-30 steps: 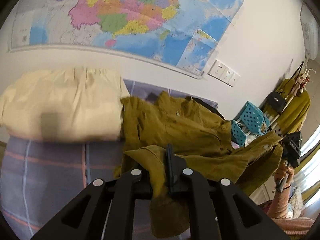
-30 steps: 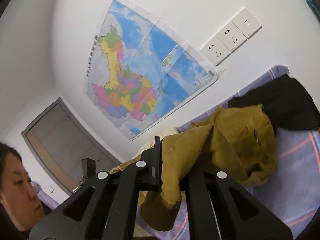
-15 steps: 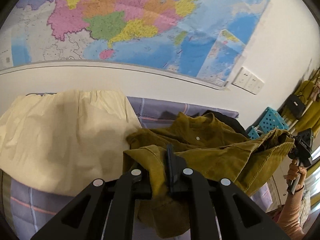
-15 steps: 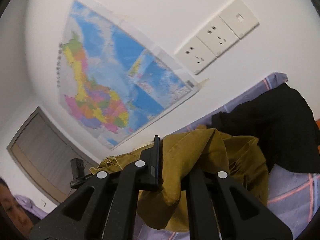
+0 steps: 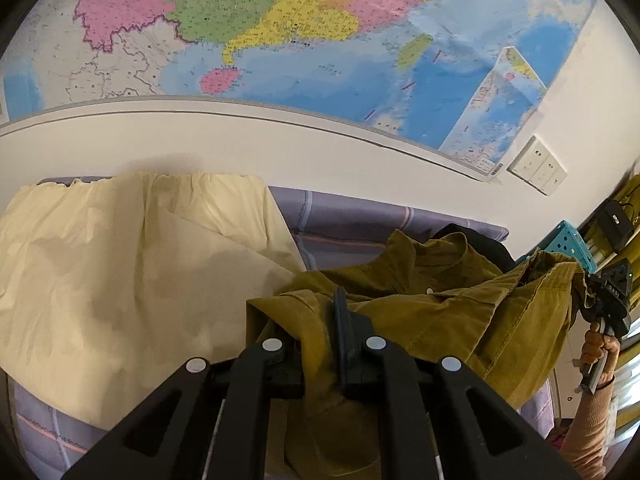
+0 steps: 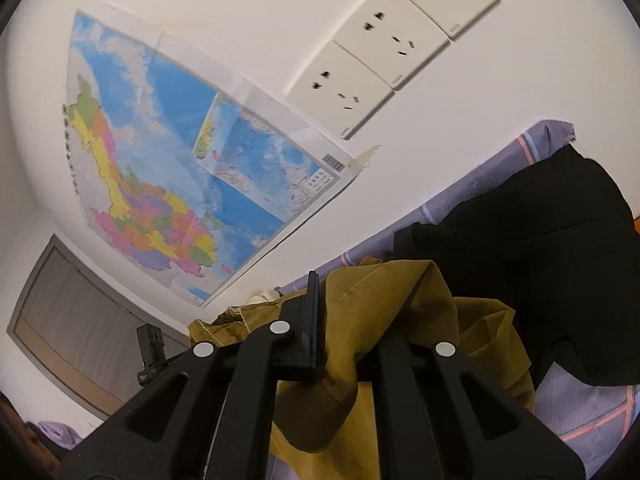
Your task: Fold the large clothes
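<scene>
In the left wrist view, the left gripper (image 5: 320, 336) had its fingers (image 5: 345, 320) closed tight on a bunched edge of the mustard corduroy shirt (image 5: 432, 308), with cloth pinched between them and a fold hanging down below. From that grip the shirt stretched across to the right, where the right gripper (image 5: 608, 296) held its other end, raised above the bed (image 5: 360, 224); the person's hand (image 5: 598, 346) gripped the handle beneath it. The shirt's collar and a pale button faced up in the middle. To the left lay a cream garment (image 5: 132, 264) spread on the purple checked bedsheet, its edge just beside the shirt. Behind the shirt a black garment (image 5: 472, 236) showed partly. On the wall hung a coloured map (image 5: 304, 40), with a white socket panel (image 5: 538, 166) to its right. A teal basket (image 5: 568, 240) stood at the far right.

In the right wrist view, the right gripper (image 6: 340, 320) was clamped shut on another bunch of the mustard shirt (image 6: 400, 308), whose cloth draped over and below the fingers (image 6: 310, 320). The shirt ran leftward to the left gripper (image 6: 150, 350), small in the distance. The black garment (image 6: 540, 268) lay on the bed (image 6: 592, 412) just right of the shirt, touching it. The map (image 6: 180, 168) and the socket panel (image 6: 392, 48) filled the wall above.
</scene>
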### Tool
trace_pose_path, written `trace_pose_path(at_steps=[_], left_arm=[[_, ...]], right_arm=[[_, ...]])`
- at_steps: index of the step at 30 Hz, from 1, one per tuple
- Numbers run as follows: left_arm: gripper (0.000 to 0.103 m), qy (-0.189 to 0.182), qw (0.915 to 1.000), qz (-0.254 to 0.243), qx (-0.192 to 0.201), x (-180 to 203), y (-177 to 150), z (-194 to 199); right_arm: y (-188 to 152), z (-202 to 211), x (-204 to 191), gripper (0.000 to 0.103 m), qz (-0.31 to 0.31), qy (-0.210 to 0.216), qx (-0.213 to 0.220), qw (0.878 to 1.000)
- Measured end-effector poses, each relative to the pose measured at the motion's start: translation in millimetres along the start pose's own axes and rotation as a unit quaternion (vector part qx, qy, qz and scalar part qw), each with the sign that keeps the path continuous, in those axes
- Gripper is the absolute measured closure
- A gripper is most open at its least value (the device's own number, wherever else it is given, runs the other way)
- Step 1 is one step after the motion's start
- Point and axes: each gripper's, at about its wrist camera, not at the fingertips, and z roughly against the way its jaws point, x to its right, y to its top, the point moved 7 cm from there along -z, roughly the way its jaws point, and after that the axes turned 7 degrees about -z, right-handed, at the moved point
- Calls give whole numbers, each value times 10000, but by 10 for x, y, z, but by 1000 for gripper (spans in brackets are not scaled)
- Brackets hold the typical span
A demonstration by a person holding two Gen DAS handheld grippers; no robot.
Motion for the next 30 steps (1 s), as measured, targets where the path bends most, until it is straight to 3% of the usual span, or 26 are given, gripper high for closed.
trace_pose_path(at_steps=[17,20,22,23,27,30], left_arm=[[91,426,9983,69,-387,-102,88,-582],[90,413,9981,139,-446,-126,97,-661],[90,413,9977,179,-498,-149,94,-714],[90,420,9976,193,-518,-156,91,-731],[89,456,9972,252,-538,-174,77,-792],[89,388,9972,320,-545,-180,73,-811]], right_arm=[[107,-470,573,93,-551,-637,-239,9962],[107,-505,618,76,-602,-617,-247,9960],[112,-480,601,40,-608,-520,-183,9966],[116,-450,580,35,-588,-495,-118,9970],[65,-247,350,32,-344,-120,71,9993],[-165,-163,79,32,364,-57,-54,9993]])
